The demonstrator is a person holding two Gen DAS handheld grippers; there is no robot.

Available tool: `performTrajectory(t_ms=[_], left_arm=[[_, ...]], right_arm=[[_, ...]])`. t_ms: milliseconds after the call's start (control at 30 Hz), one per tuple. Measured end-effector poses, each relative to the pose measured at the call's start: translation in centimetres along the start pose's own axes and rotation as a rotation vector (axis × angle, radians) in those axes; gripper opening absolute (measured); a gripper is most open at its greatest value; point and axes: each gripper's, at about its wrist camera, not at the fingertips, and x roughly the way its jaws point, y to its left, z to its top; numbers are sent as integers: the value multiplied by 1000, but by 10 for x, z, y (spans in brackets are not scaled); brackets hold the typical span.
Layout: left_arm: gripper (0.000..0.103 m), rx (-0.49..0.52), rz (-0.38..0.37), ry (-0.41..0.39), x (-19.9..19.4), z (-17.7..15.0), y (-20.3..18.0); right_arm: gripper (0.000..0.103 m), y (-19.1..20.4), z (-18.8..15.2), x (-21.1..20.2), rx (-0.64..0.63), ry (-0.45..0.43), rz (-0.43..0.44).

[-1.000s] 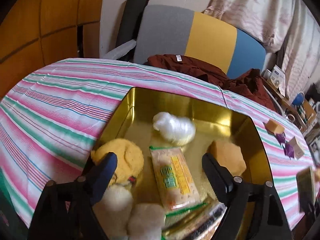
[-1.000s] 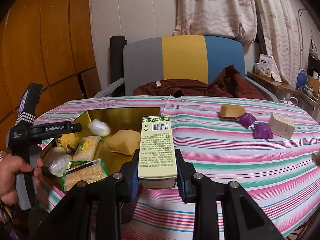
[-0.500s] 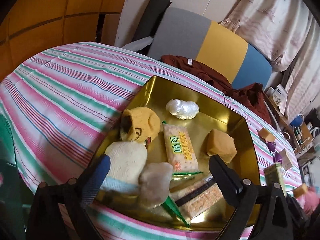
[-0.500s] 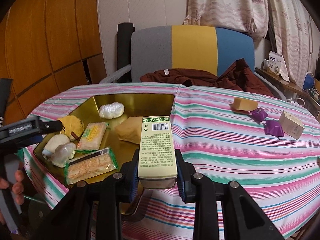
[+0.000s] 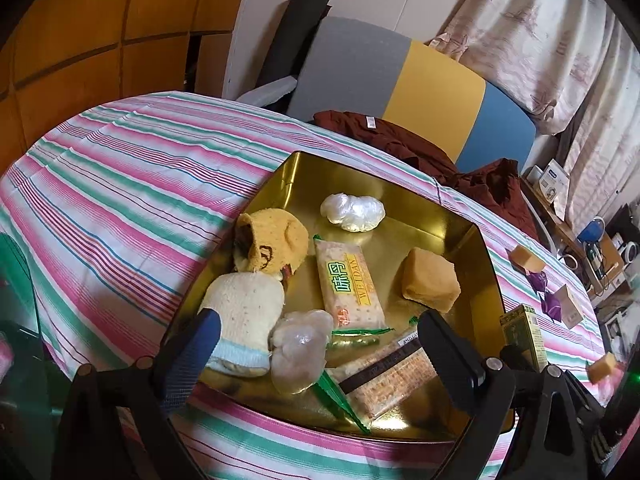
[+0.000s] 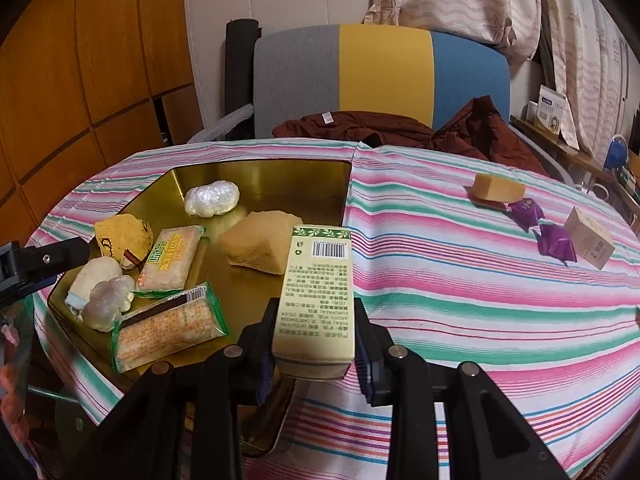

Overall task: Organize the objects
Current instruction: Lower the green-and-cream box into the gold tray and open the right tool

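A gold tray [image 5: 288,184] on the striped cloth holds a white foil bundle [image 5: 352,212], a yellow sock [image 5: 276,240], a cream sock [image 5: 244,304], a WEIDAN cracker packet [image 5: 346,280], a yellow sponge block [image 5: 430,280], a clear wrapped lump [image 5: 300,344] and a green-edged cracker pack [image 5: 384,376]. My left gripper [image 5: 319,317] stands wide open above the tray's near edge, holding nothing. My right gripper [image 6: 316,306] has a cream and green box [image 6: 316,280] between its jaws, which are opening; the pads still touch it. The box hangs over the tray's [image 6: 280,172] near right rim.
On the cloth to the right lie a yellow block [image 6: 498,190], two purple wrappers [image 6: 556,240] and a small cardboard box [image 6: 588,238]. A maroon garment [image 6: 384,128] lies on a grey, yellow and blue chair [image 6: 380,68] behind the table. A hand [image 6: 12,400] shows at lower left.
My left gripper drew back from the tray and spread wider, so the whole tray shows. My right gripper carried the box left and down to the tray's rim; the box now leans slightly.
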Motion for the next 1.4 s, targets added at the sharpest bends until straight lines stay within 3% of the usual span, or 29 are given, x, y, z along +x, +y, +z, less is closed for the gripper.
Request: performTrajectory(t_ms=[567, 933, 1067, 1233, 1400], left_arm=[[100, -58, -1, 9, -1, -1, 11], [101, 1, 8, 11, -3, -10, -2], [101, 3, 6, 10, -5, -11, -2], [102, 1, 6, 8, -6, -11, -2], [102, 4, 10, 9, -6, -12, -2]], right_arm=[[37, -16, 5, -23, 80, -63, -9], [38, -41, 2, -32, 157, -76, -35], [39, -51, -1, -18, 178, -20, -54], [38, -63, -6, 18, 217, 114, 36], [35, -72, -12, 38, 290, 177, 139]])
